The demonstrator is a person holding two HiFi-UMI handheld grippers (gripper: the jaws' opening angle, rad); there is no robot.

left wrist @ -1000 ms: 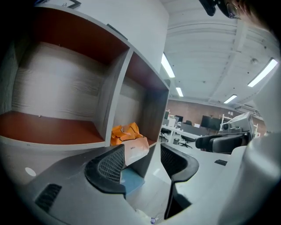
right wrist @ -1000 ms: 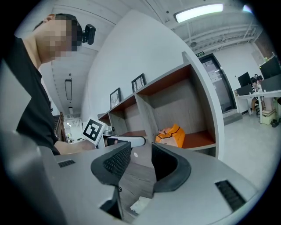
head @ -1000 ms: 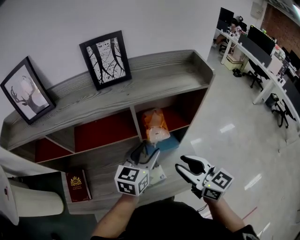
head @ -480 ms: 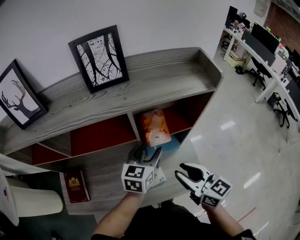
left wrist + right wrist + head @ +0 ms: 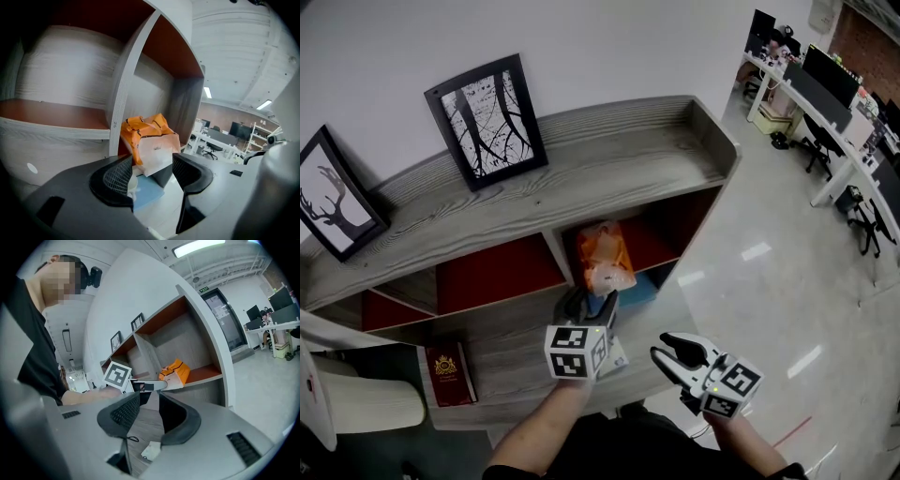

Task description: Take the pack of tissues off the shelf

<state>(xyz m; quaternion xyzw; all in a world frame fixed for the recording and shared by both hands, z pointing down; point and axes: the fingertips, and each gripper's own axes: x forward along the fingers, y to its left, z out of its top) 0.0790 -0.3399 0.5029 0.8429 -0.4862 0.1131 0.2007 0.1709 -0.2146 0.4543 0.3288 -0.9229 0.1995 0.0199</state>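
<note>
grey wooden shelf (image 5: 609,169) against a white wall fills most of what i look down on, with red-backed compartments under its broad top. the pack of tissues (image 5: 602,255) sits in the right-hand compartment, orange with a white end that faces out toward me, and it lies on a flat blue thing (image 5: 636,286) at the compartment's front edge.

my left hand-held gripper (image 5: 588,305) is just in front of that compartment, pointing at the pack. in the left gripper view the jaws of the left hand-held gripper (image 5: 152,171) stand apart, and the white end of the pack of tissues (image 5: 150,140) lines up in the gap beyond them; the pads do not press on it, so it grasps nothing.

my right hand-held gripper (image 5: 668,347) hangs off to the right, out past the shelf's front edge and apart from the pack. its own view (image 5: 149,406) shows the jaws partly spread with nothing between them; farther on i see the left one's marker cube (image 5: 117,376) and the pack (image 5: 176,372).

on the shelf's top lean a framed picture of bare trees (image 5: 486,117) and a framed picture of a deer (image 5: 333,192). a red book (image 5: 445,372) lies flat on the lower board at the left. desks (image 5: 825,84) with monitors stand on the glossy floor (image 5: 769,281) at the far right.
</note>
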